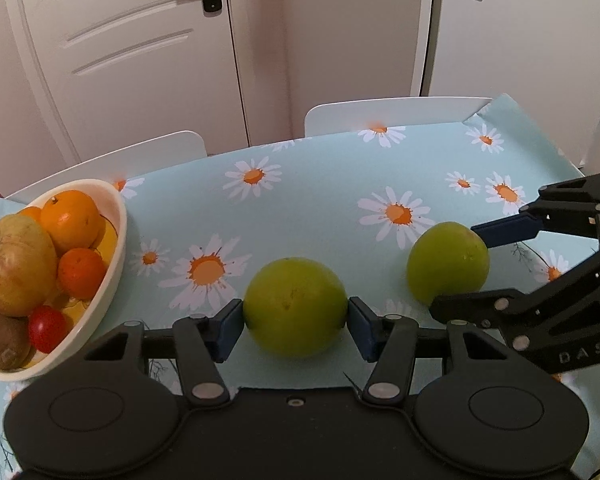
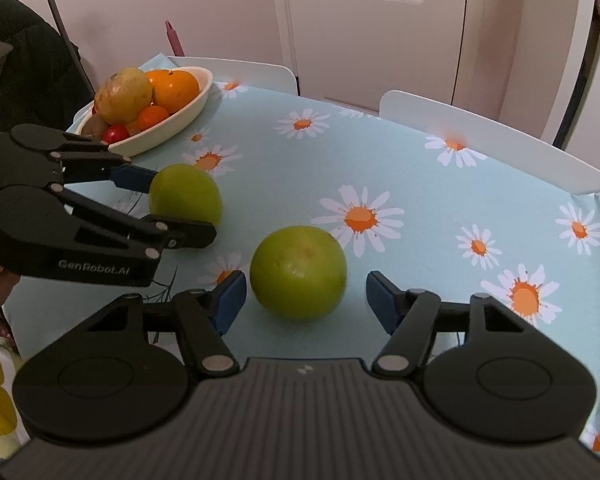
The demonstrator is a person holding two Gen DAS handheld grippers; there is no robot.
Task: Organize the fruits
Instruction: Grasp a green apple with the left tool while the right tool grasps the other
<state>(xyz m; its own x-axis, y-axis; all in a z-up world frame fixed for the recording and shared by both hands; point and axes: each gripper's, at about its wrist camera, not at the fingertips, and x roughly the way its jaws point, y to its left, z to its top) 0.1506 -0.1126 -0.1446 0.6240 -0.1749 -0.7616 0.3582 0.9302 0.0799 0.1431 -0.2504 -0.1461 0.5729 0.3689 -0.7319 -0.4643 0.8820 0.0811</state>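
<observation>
Two green round fruits lie on the daisy tablecloth. My left gripper [image 1: 296, 322] is shut on the left green fruit [image 1: 296, 300], with both blue pads pressed on its sides; the right wrist view shows this gripper [image 2: 184, 206] around that fruit [image 2: 188, 192]. My right gripper [image 2: 306, 300] stands open around the right green fruit [image 2: 298, 272]: the left pad is almost at its skin and a gap shows at the right pad. In the left wrist view that fruit [image 1: 448, 264] sits between the right gripper's [image 1: 454, 268] fingers. A white oval bowl [image 1: 120, 232] [image 2: 204, 92] holds oranges, a large yellowish fruit, a kiwi and red tomatoes.
Two white chair backs [image 1: 392, 110] [image 2: 480, 132] stand along the table's far edge. Behind them are white doors [image 1: 140, 40]. A dark sleeve [image 2: 28, 60] is at the left of the right wrist view. The blue tablecloth [image 1: 320, 200] stretches between the bowl and the fruits.
</observation>
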